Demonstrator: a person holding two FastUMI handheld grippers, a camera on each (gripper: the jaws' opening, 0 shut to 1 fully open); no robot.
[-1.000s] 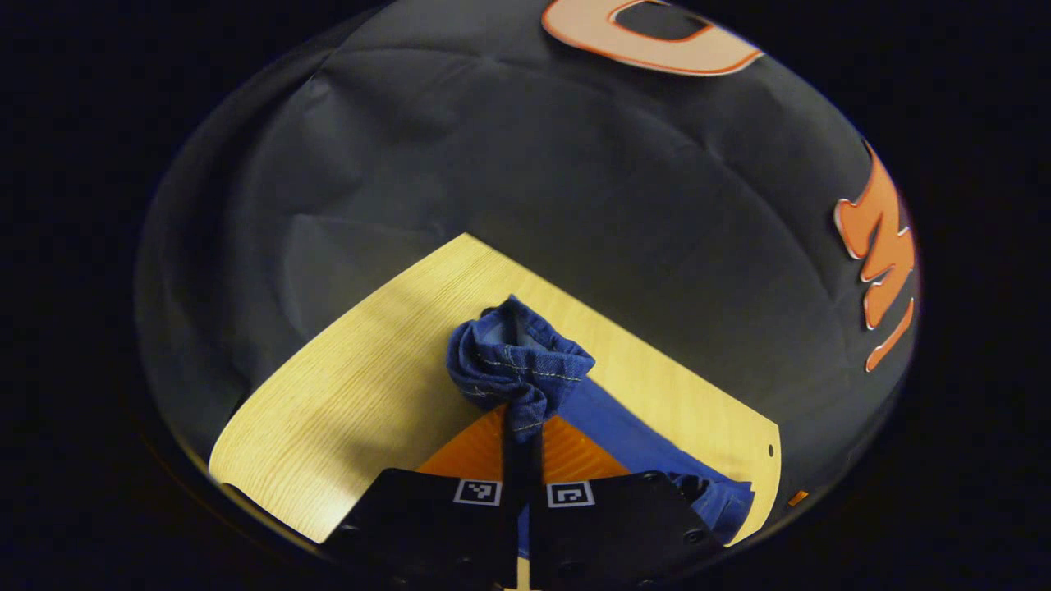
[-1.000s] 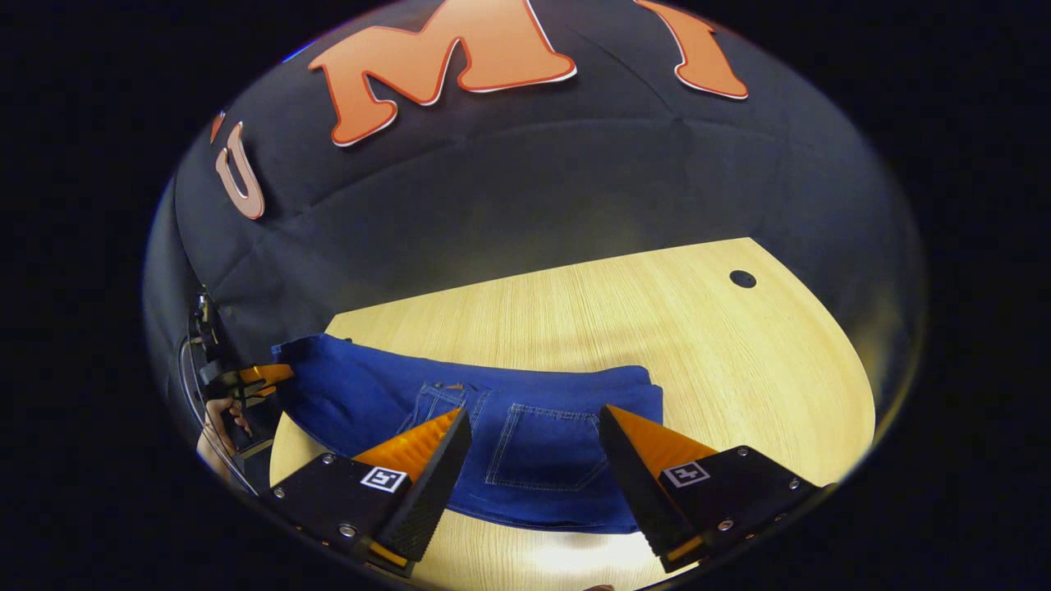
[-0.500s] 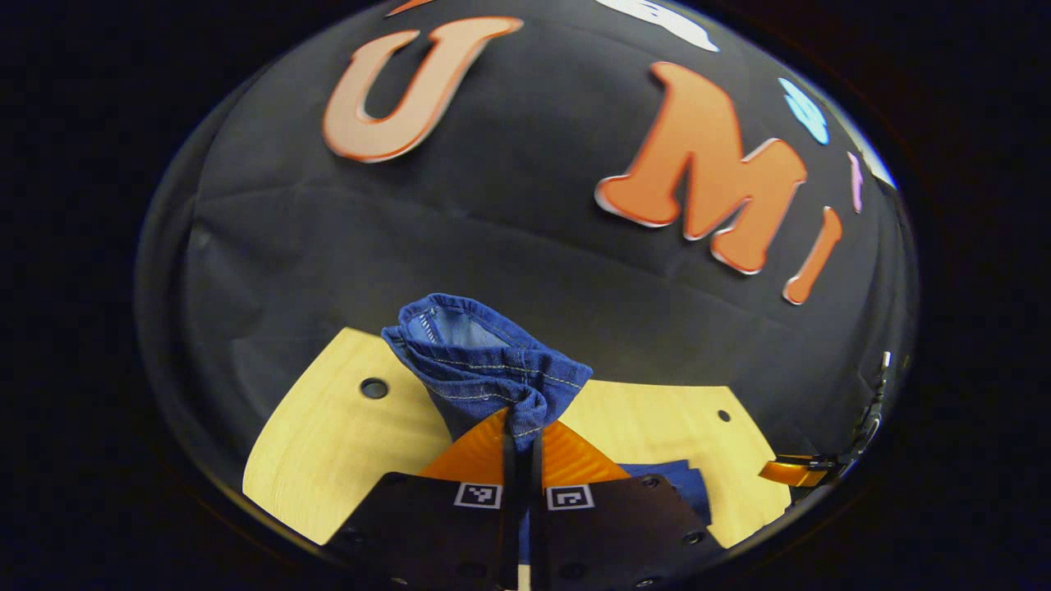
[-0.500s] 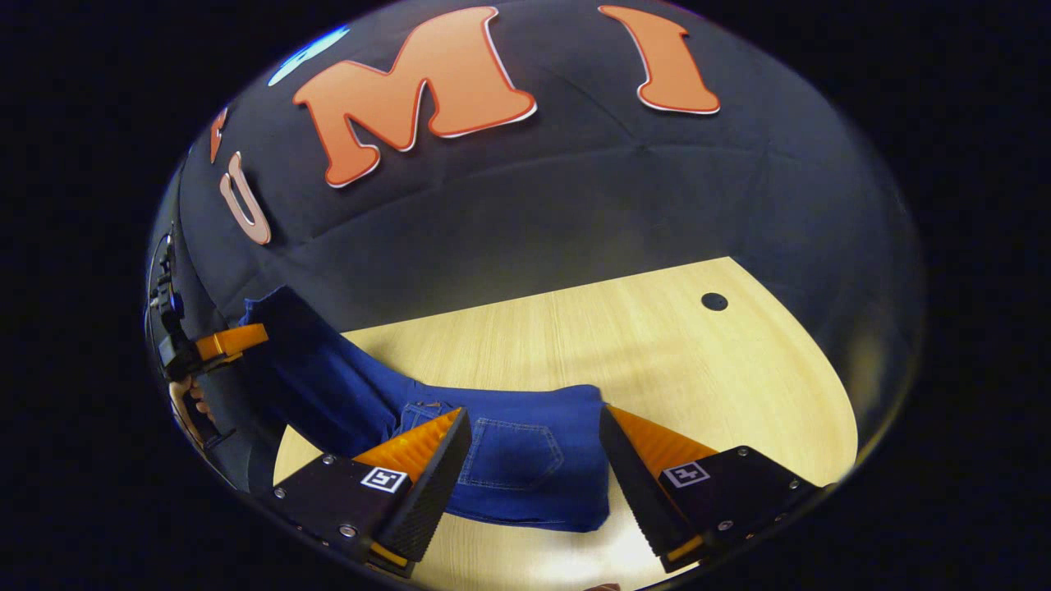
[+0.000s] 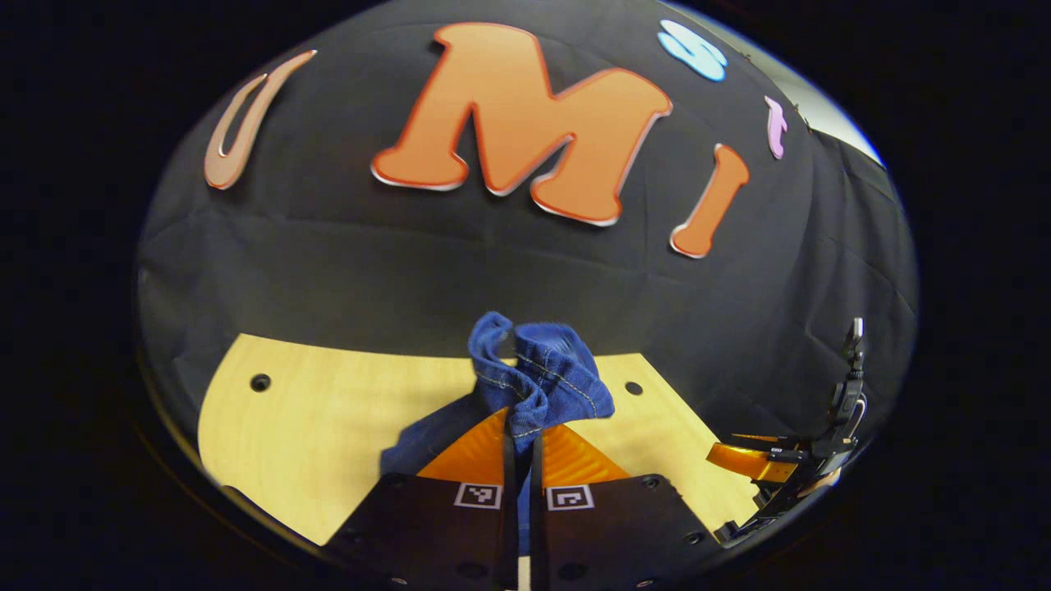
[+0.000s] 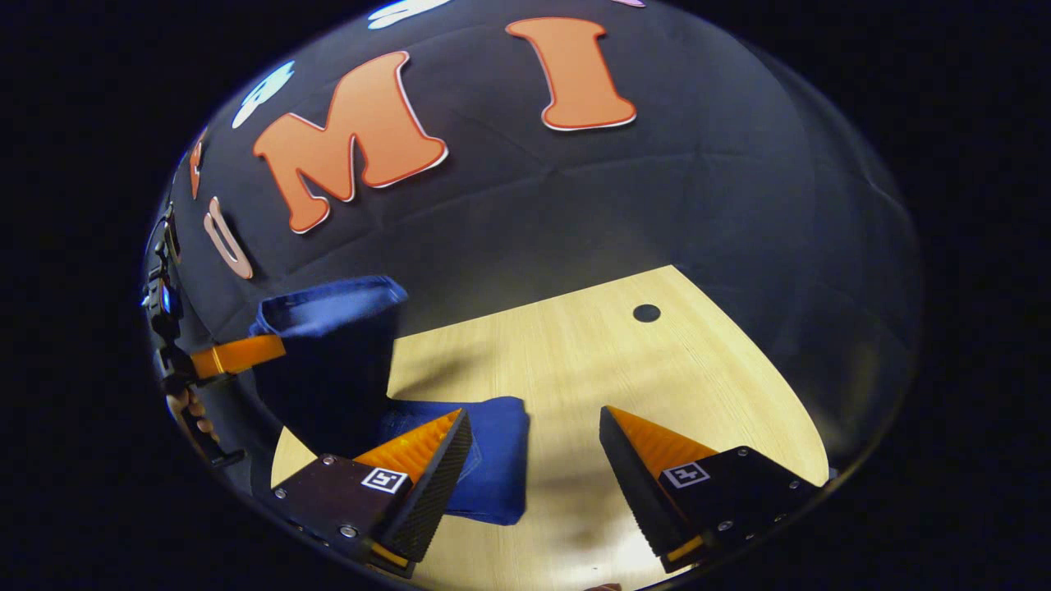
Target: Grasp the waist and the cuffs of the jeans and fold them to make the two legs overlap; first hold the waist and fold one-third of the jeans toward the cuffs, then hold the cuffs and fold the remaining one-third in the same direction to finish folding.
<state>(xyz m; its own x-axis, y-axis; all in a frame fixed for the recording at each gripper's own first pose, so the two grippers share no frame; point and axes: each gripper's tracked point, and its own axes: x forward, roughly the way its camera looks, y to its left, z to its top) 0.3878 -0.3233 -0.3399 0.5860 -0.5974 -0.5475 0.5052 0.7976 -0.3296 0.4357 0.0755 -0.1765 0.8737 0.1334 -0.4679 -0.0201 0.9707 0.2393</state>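
The left gripper view sat low over the table [image 5: 312,427], looking along its own fingers [image 5: 476,451] toward the booth wall, denim close against the lens. The right gripper view looked from farther back across the same table [image 6: 624,369], and both views shared the jeans [image 6: 328,361].

jeans [image 6: 460,460] on table [image 6: 624,377], one end raised at left; wall [image 6: 624,213] behind

Black cloth wall [image 6: 698,213], light wooden table [image 6: 657,377]
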